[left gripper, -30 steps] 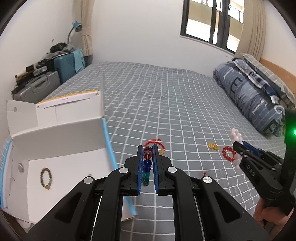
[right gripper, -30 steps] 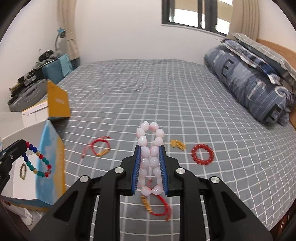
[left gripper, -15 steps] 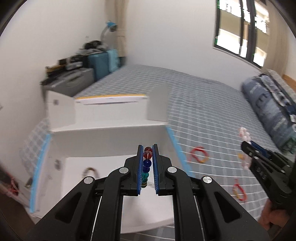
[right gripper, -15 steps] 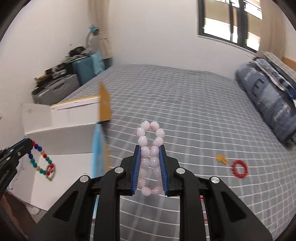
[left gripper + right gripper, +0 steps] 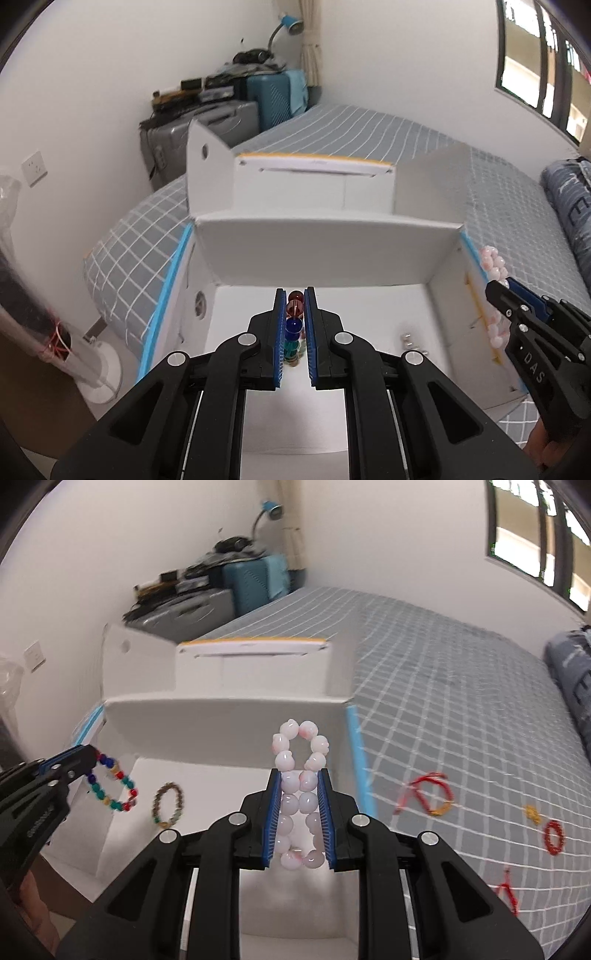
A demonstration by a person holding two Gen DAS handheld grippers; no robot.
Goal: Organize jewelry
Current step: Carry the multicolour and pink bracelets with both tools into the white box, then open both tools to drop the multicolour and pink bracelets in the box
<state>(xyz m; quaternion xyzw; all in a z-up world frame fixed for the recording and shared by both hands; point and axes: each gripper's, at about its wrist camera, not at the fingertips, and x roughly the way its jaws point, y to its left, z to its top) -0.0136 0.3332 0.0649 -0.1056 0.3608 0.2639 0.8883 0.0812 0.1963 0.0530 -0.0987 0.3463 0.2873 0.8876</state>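
My left gripper (image 5: 294, 295) is shut on a multicoloured bead bracelet (image 5: 294, 325) and holds it over the open white box (image 5: 332, 254). The same bracelet hangs from it in the right wrist view (image 5: 112, 788). My right gripper (image 5: 299, 773) is shut on a pink-white bead bracelet (image 5: 299, 771), above the box (image 5: 229, 712) near its right wall. It shows at the right in the left wrist view (image 5: 496, 291). A green-brown bead bracelet (image 5: 168, 805) lies on the box floor.
On the grey checked bedspread (image 5: 461, 709) right of the box lie a red cord bracelet (image 5: 430, 794), a small gold piece (image 5: 532, 814), a red bead bracelet (image 5: 554, 836) and another red cord (image 5: 508, 890). Suitcases (image 5: 207, 125) stand against the wall. A folded quilt (image 5: 569, 206) lies far right.
Both grippers have swung left from over the bedspread to over the open box, each still holding its bracelet. The box now fills the middle of both views.
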